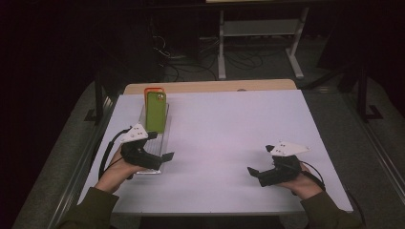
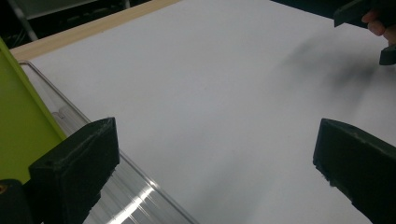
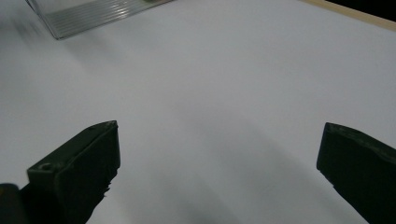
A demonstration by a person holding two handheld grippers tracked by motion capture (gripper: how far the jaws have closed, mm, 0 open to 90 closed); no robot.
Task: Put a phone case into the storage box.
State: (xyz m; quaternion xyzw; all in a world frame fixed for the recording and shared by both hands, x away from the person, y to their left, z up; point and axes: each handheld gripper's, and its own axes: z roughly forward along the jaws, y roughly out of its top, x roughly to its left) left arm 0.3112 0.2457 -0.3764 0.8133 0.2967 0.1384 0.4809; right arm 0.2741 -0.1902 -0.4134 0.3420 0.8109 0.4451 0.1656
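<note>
Green phone case [image 1: 155, 111] is seen standing upright in a clear ribbed rack [image 1: 162, 143] just beyond the left gripper [image 1: 160, 155], whose jaws are spread apart, empty. Right gripper [image 1: 258, 172], likewise spread, is held well apart. An orange case [image 1: 152, 89] behind is revealed from above.

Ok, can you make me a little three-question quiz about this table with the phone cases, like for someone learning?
1. True or false: the left tool is shut on the green phone case.
2. Which case stands behind the green one: A orange, B blue, C black?
3. What do the cases stand in?

Key: 1 false, its jaws are wide open. 2 A, the orange phone case. 3 A clear slotted rack on the white table.
</note>
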